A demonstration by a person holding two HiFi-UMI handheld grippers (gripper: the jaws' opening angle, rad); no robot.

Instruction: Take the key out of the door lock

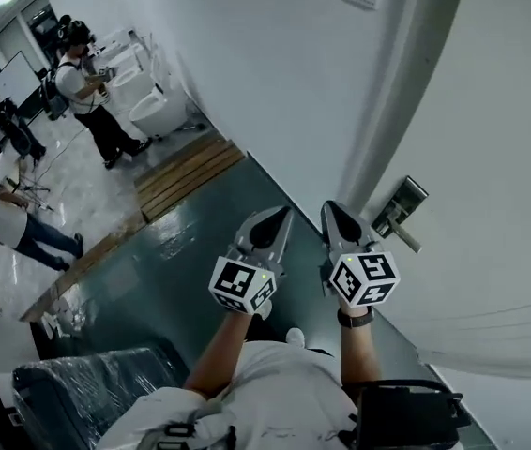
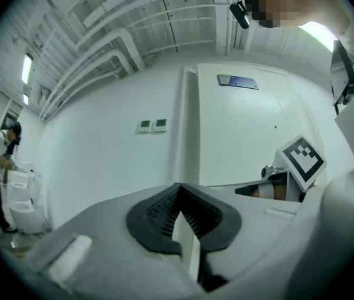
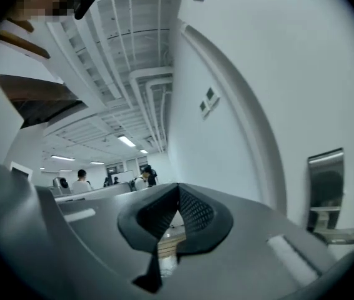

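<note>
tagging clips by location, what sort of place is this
Probably a big indoor test or training hall, not a home: a white door with a metal lock plate, white sanitary fixtures lined along the wall, and exposed ceiling pipes with strip lights.

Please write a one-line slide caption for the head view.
Both shut and empty, the left gripper and the right gripper held side by side near the lock plate on the white door.
</note>
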